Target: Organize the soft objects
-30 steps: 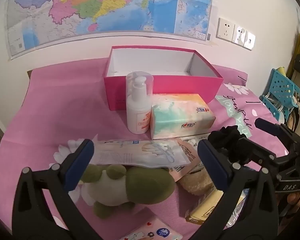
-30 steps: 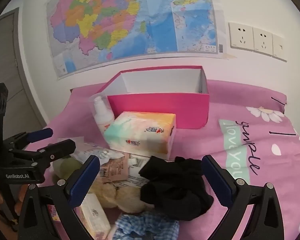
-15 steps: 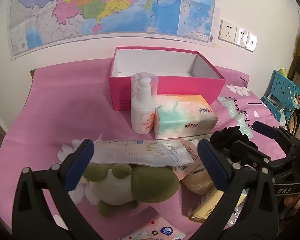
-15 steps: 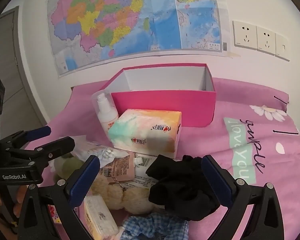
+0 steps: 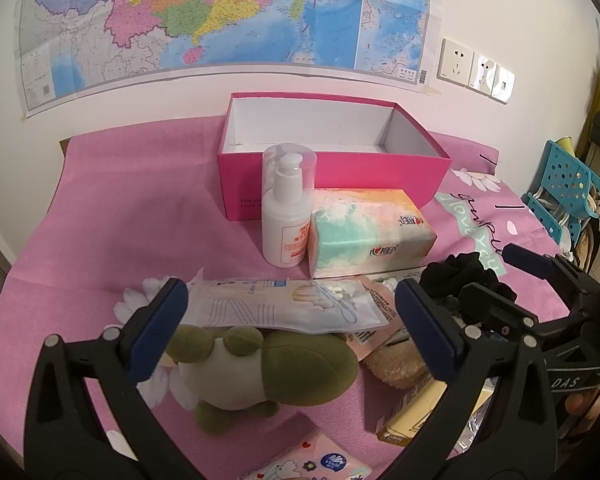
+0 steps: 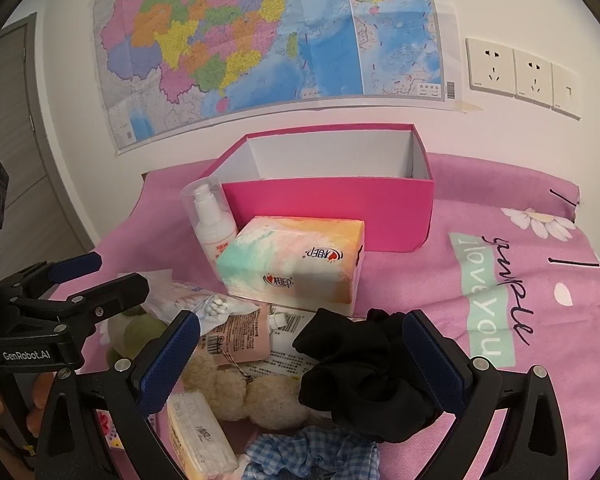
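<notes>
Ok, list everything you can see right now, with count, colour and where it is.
storage box: 1, pink, white inside, back of the bed
lotion pump bottle: 1, white, clear cap, in front of the box
tissue pack: 1, pastel, right of the bottle
cotton swab bag: 1, clear, lying on the frog plush
frog plush: 1, green and white, front left
bear plush: 1, beige, front centre
black scrunchie: 1, front right
checked scrunchie: 1, blue, nearest edge
sachet: 1, peach, centre
wall map: 1, multicoloured
left gripper: open, above the frog
right gripper: open, around the black scrunchie

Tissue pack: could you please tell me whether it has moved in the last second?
No. The tissue pack still sits right beside the lotion bottle, in front of the pink box, as before.
</notes>
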`<state>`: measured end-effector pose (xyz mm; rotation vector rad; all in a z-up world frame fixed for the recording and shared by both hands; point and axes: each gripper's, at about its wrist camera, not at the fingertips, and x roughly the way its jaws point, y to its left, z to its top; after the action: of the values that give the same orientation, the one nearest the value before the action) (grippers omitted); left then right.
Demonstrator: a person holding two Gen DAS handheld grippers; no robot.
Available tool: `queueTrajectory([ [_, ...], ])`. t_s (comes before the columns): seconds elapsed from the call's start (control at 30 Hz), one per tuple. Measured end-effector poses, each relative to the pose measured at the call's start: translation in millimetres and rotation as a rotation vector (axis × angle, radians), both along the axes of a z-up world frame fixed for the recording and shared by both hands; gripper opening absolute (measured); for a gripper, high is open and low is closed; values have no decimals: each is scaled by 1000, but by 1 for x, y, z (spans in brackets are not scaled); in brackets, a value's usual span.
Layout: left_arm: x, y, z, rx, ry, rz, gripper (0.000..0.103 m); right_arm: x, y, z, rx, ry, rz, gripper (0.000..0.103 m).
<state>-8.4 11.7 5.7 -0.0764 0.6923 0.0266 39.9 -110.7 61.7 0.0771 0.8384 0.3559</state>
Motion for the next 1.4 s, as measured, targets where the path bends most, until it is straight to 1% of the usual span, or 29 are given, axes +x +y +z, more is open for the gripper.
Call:
queueTrajectory([
  [0.93,0,1,-1,-4,-3,4,103,1,4,0,2,4,20,103],
  [1.4,-2,9,-3,-11,-1,20,103,3,13,0,5,8,62,103],
])
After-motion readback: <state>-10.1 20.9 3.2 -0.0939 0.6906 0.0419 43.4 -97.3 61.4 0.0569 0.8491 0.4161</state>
